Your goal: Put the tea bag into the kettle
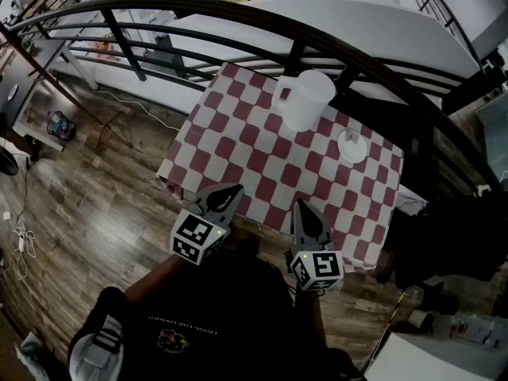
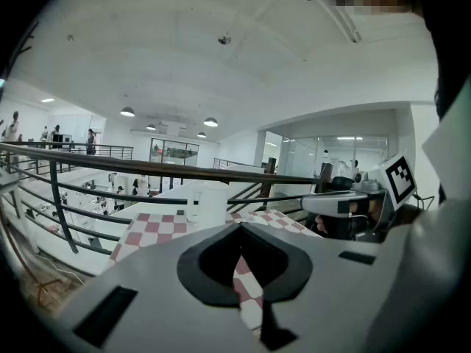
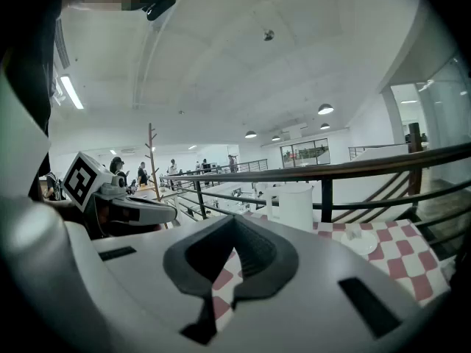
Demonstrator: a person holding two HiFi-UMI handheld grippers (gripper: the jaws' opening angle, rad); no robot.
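Note:
A white kettle (image 1: 305, 98) stands at the far side of the red-and-white checked table (image 1: 238, 145). To its right a small white saucer (image 1: 352, 146) holds what looks like the tea bag (image 1: 352, 137). My left gripper (image 1: 228, 192) and right gripper (image 1: 304, 210) hover side by side over the table's near edge, both shut with nothing between the jaws. In the left gripper view the kettle (image 2: 207, 204) sits straight ahead past the closed left gripper (image 2: 239, 226). The right gripper view shows the kettle (image 3: 297, 206) and saucer (image 3: 361, 242) beyond the closed right gripper (image 3: 234, 220).
A dark metal railing (image 1: 302, 38) curves behind the table, just past the kettle. Wooden floor (image 1: 95, 213) lies to the left, with cables and a bag on it. A dark garment or chair (image 1: 444, 244) stands at the table's right side.

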